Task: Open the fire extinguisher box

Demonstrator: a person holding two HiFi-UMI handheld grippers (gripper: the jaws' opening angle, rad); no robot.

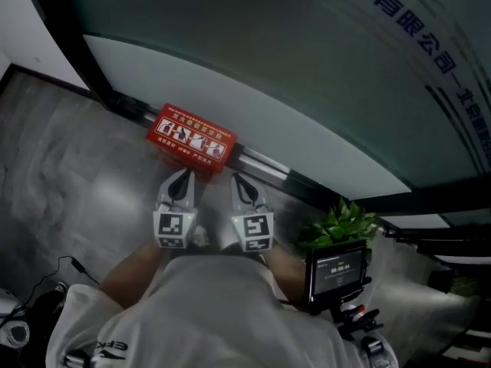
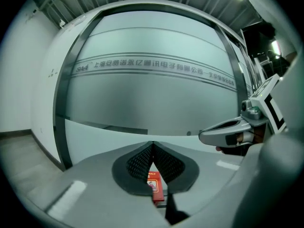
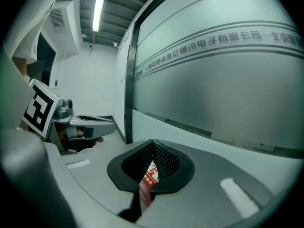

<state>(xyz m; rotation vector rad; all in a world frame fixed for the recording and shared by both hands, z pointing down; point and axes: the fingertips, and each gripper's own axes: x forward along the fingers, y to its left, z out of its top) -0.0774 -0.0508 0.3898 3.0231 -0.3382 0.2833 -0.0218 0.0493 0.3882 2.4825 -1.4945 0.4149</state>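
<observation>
box: red fire extinguisher box (image 1: 191,142) on floor (image 1: 77,167), against glass wall (image 1: 268,90)
left tongs (image 1: 184,177): closed, empty, box near, just ahead
right tongs (image 1: 238,181): closed, empty, beside left tongs, box ahead-left

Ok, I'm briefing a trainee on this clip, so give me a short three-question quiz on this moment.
1. True or false: the left gripper is clamped on the red fire extinguisher box.
2. Where does the box stand? A) on a shelf; B) on the floor, at the foot of the frosted glass wall; C) on a chair.
3. Fill the gap: the jaws of the right gripper are ____.

Key
1. False: its jaws are together with nothing held, and the box lies ahead of it.
2. B.
3. Shut.
</observation>
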